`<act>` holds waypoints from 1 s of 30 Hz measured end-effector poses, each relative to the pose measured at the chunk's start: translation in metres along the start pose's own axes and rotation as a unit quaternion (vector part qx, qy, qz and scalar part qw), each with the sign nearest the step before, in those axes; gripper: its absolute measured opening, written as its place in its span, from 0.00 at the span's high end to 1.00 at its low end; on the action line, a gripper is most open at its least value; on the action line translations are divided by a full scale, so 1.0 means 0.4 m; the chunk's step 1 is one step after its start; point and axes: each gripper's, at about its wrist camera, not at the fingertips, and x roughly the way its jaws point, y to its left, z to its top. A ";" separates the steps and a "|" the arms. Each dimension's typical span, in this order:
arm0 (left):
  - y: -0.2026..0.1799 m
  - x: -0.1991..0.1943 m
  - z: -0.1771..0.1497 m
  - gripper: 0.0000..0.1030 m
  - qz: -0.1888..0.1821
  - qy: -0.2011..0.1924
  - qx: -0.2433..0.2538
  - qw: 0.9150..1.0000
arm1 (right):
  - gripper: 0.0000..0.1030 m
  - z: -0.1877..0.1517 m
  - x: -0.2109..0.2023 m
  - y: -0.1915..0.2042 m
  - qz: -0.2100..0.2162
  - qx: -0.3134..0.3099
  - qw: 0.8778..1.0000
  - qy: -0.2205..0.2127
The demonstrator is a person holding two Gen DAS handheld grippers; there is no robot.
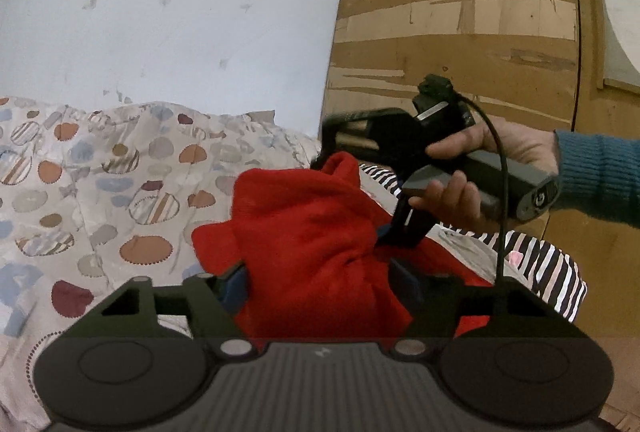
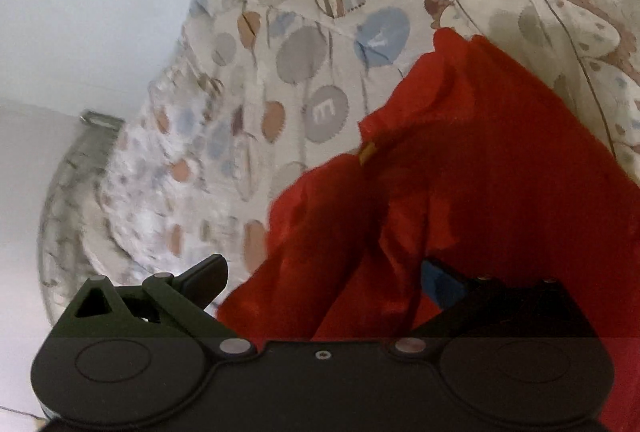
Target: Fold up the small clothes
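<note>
The bedspread [image 1: 100,191], pale with coloured round patches, covers the bed under everything I am working on. Above it, my red garment [image 1: 304,232] is bunched and creased, a soft fleecy fabric lifted off the bed between my two claws, with one peak pulled up toward the right. In the right wrist view the same red garment [image 2: 480,171] spreads out wide with deep folds and a small yellow tag near its edge. My left claw [image 1: 320,288] is closed onto the red cloth, blue pads pressing into it from both sides. My right claw [image 1: 340,147] pinches the raised peak; from its own camera the cloth hides the fingertips, so the grip shows only from the other side. A striped black-and-white garment [image 1: 536,264] lies partly hidden behind the red one. My right hand [image 1: 472,167] wraps the handle, its sleeve cut off at the frame edge.
</note>
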 end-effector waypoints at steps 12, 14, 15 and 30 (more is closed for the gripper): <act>-0.122 -0.011 0.036 0.57 -0.024 -0.023 0.091 0.995 | 0.75 -0.040 -0.143 0.015 0.025 -0.157 0.981 -0.109; -0.162 -0.007 0.042 0.58 -0.040 -0.025 0.112 0.993 | 0.75 -0.041 -0.187 -0.001 0.030 -0.174 0.975 -0.136; -0.185 -0.001 0.044 0.58 -0.048 -0.025 0.125 0.991 | 0.75 -0.041 -0.203 -0.012 0.029 -0.180 0.972 -0.148; -0.344 0.080 -0.034 0.55 -0.032 0.011 0.265 0.964 | 0.74 -0.044 -0.199 -0.286 0.039 -0.127 0.977 -0.169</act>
